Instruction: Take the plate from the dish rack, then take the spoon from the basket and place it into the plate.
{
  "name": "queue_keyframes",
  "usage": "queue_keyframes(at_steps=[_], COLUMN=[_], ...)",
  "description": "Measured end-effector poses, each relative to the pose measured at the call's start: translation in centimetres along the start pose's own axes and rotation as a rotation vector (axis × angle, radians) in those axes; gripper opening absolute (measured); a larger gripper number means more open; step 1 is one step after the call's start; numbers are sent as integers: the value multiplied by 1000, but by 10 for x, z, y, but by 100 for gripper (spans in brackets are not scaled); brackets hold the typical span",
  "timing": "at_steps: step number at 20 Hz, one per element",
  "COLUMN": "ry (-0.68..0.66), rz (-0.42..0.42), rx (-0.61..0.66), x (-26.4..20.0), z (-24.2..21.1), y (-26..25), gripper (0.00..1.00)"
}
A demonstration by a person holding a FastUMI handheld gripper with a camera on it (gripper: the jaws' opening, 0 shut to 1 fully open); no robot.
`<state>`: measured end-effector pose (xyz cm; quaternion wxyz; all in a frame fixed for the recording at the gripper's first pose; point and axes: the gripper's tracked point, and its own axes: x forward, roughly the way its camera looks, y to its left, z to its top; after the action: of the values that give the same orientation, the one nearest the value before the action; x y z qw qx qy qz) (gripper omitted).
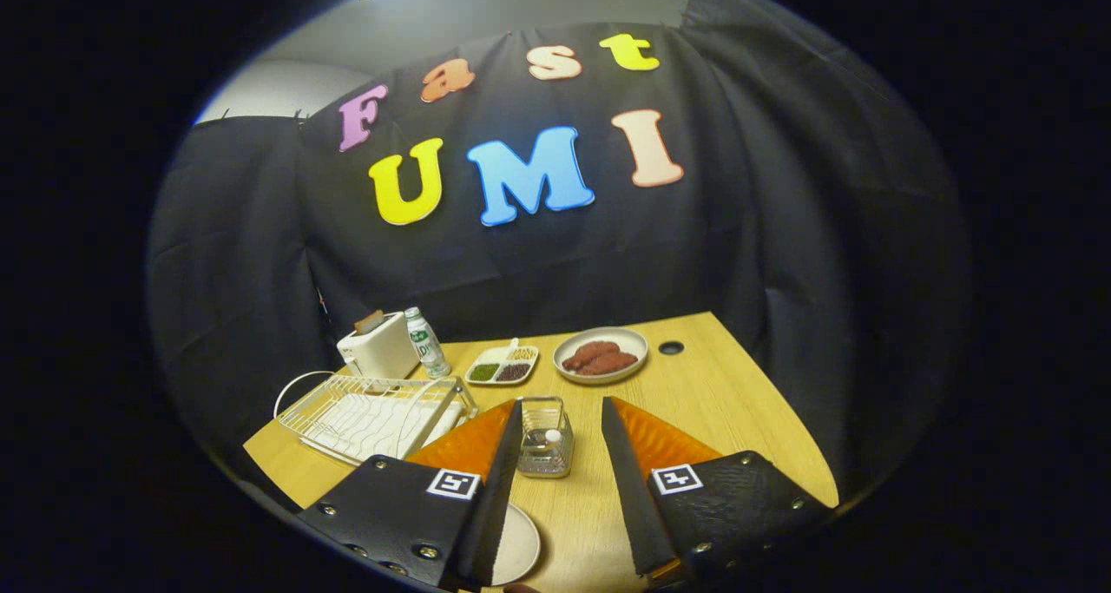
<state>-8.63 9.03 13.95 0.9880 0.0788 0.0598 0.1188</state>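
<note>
1. The gripper (pixel 562 419) hangs over the table (pixel 738 402), fingers spread, grasping nothing.
2. The basket (pixel 545 437) (spoon inside) stands between the fingertips.
3. The plate (pixel 519 543) lies beside the left finger; dish rack (pixel 369 415) further left.

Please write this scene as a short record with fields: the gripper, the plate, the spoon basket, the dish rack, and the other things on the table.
gripper: open, fingers apart, holding nothing, raised over the table
plate: white, flat on the table, partly hidden under the left finger
basket: clear, just ahead between the fingers; a white-tipped handle, probably the spoon, stands inside
dish rack: white wire, beyond the left finger, no plate in it
other things: toaster, bottle, divided tray, bowl of reddish-brown food
</note>
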Motion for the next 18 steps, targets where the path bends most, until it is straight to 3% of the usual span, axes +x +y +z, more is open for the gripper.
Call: queue_keyframes(at_steps=[2, 5, 10, 15, 17, 18], ry=[-86, -138, -164, -148, -141, -148], rz=[16, 45, 5, 12, 16, 2], rx=[-55, -54, -150, -128, -130, -139], x=[7, 28, 71, 108, 112, 114], z=[10, -15, -55, -74, -79, -75], y=[1, 9, 0, -2, -3, -5], gripper=[57, 57, 57, 58, 53, 30])
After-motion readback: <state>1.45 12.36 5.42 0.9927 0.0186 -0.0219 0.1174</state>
